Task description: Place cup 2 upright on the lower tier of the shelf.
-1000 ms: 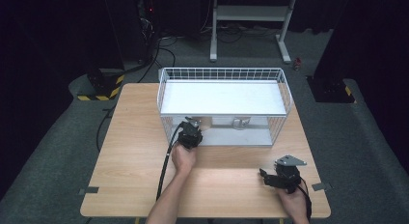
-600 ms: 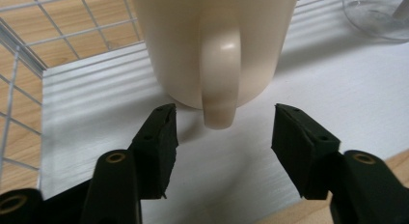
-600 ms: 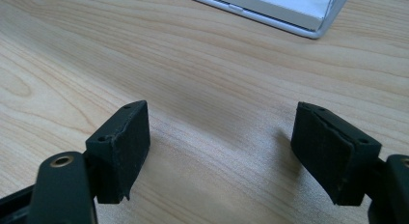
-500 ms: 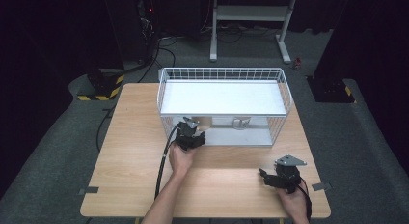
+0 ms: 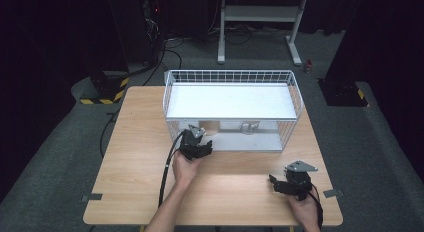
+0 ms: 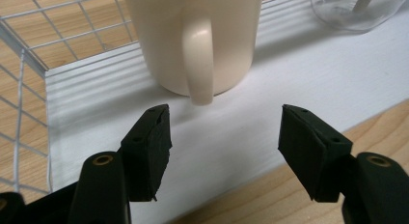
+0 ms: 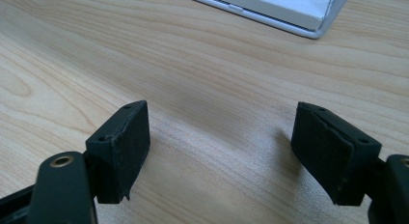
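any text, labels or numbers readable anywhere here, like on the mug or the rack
None can be read.
The cream mug shows a plain side and handle, no print.
The white wire rack and its shelf carry no label.
The left gripper and right gripper have bare black jaws, no markings.
The clear glass beside the mug is unmarked where visible.

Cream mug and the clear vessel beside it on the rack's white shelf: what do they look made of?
The cream mug with a loop handle looks like glazed ceramic: opaque, smooth, softly glossy. The clear vessel seems to be glass or clear plastic; it is see-through with bright glints, and cropped, so I cannot tell which.
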Demonstrator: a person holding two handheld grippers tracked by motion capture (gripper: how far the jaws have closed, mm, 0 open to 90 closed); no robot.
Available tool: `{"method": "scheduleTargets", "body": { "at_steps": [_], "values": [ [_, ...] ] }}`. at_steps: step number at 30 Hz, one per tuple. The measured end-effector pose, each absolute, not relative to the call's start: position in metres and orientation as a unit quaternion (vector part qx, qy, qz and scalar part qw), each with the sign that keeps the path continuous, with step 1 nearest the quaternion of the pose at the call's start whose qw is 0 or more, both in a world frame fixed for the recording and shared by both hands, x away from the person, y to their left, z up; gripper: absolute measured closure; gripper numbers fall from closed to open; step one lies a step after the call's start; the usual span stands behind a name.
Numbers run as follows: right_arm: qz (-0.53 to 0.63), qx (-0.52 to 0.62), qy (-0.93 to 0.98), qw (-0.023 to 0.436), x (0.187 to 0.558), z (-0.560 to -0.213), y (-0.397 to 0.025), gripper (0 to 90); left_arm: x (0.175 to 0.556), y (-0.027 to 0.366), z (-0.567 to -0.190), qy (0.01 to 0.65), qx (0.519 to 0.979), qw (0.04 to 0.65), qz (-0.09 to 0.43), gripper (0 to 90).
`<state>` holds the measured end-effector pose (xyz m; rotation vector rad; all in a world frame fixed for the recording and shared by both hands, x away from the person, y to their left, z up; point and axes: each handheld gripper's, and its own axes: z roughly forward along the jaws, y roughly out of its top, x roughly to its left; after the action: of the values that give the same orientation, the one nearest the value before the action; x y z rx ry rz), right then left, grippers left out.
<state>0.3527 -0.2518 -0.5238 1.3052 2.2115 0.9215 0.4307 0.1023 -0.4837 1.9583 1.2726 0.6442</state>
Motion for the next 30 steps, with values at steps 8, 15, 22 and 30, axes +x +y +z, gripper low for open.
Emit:
{"method": "scheduleTargets", "body": {
  "at_steps": [8, 15, 22, 30],
  "values": [
    [0.331, 0.469, 0.793, 0.205, 0.353, -0.524, -0.252, 21.9, 0.422, 0.104, -0.479, 0.481, 0.761, 0.361, 0.242, 35.0],
    [0.331, 0.469, 0.793, 0.205, 0.353, -0.524, -0.252, 21.9, 0.414, 0.108, -0.472, 0.477, 0.758, 0.378, 0.235, 34.2],
    [0.331, 0.469, 0.793, 0.205, 0.353, -0.524, -0.252, 21.9, 0.407, 0.113, -0.465, 0.471, 0.756, 0.39, 0.233, 33.5],
    [0.331, 0.469, 0.793, 0.205, 0.353, -0.524, -0.252, 21.9, 0.397, 0.118, -0.46, 0.466, 0.755, 0.401, 0.229, 32.9]
  ]
}}
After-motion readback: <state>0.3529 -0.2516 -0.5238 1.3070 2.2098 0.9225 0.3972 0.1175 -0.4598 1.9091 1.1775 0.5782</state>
